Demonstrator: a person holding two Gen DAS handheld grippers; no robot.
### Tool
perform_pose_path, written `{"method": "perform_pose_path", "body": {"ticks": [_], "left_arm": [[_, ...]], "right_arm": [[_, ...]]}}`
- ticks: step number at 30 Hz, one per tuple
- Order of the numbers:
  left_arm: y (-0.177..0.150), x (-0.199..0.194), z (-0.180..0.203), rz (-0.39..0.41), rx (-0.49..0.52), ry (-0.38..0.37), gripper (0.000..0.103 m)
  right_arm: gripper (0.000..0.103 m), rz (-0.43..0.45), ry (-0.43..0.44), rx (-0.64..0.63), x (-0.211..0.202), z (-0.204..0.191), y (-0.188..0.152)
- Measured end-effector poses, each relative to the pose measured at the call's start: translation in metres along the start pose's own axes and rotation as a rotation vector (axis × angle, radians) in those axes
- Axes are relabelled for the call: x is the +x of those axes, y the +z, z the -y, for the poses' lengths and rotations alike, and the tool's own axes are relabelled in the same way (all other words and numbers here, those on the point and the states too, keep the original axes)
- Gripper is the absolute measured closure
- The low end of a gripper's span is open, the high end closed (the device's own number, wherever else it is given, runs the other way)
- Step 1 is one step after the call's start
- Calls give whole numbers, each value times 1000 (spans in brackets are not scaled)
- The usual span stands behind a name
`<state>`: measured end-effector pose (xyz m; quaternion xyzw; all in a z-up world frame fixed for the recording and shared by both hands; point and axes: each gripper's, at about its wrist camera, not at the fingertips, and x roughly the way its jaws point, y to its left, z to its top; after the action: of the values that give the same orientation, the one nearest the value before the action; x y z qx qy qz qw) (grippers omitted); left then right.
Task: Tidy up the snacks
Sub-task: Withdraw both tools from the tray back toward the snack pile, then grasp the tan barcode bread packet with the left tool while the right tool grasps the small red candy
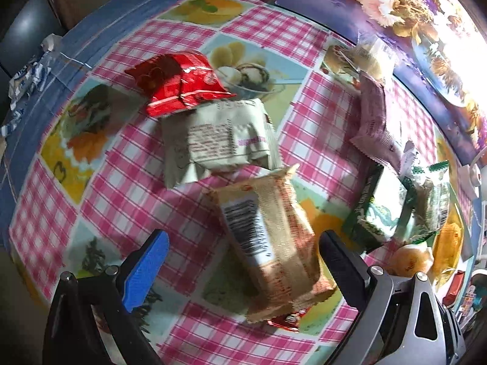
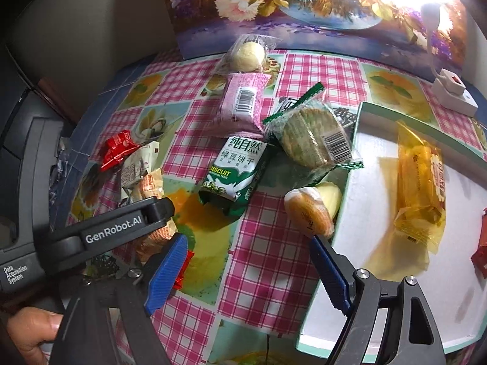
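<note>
In the left wrist view my left gripper [image 1: 243,261] is open, its jaws on either side of a beige snack packet [image 1: 274,243] lying on the checked tablecloth. Beyond it lie a white packet [image 1: 216,140] and a red packet [image 1: 179,82]. A green biscuit packet [image 1: 377,210] and a pink packet [image 1: 377,124] lie to the right. In the right wrist view my right gripper [image 2: 246,270] is open and empty above the cloth. Ahead are the green biscuit packet [image 2: 234,173], a round biscuit pack [image 2: 313,137], a small round cake [image 2: 310,213] and the pink packet [image 2: 243,100].
A white tray with a teal rim [image 2: 350,170] lies at the right and holds a yellow packet [image 2: 420,188] and a red one [image 2: 481,255]. A flower picture [image 2: 274,9] stands at the back. A white power strip [image 2: 453,91] is at the far right. The left gripper's body [image 2: 91,231] is at the left.
</note>
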<state>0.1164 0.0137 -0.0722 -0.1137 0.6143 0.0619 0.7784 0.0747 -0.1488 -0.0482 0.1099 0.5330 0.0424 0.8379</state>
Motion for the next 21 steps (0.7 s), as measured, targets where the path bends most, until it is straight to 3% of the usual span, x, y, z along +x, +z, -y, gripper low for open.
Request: {"method": "perform_pose_path", "body": {"ticks": [4,8,14,21], "left_arm": [[0,-6,-8,10,-13,-10,6],[-2,-9,-15,7,-25,-41,26],[-4,-17,-38,7,-41,-67,37],[-10,-28,-58,10,-72,-62,39]], "right_arm": [[23,-11,9,-28,3,-8,-3],[28,-40,37,-43,10,-16,-5],[34,-65,70,-87,19,-32,-10],[44,-106,95,-172,33,-60,-17]]}}
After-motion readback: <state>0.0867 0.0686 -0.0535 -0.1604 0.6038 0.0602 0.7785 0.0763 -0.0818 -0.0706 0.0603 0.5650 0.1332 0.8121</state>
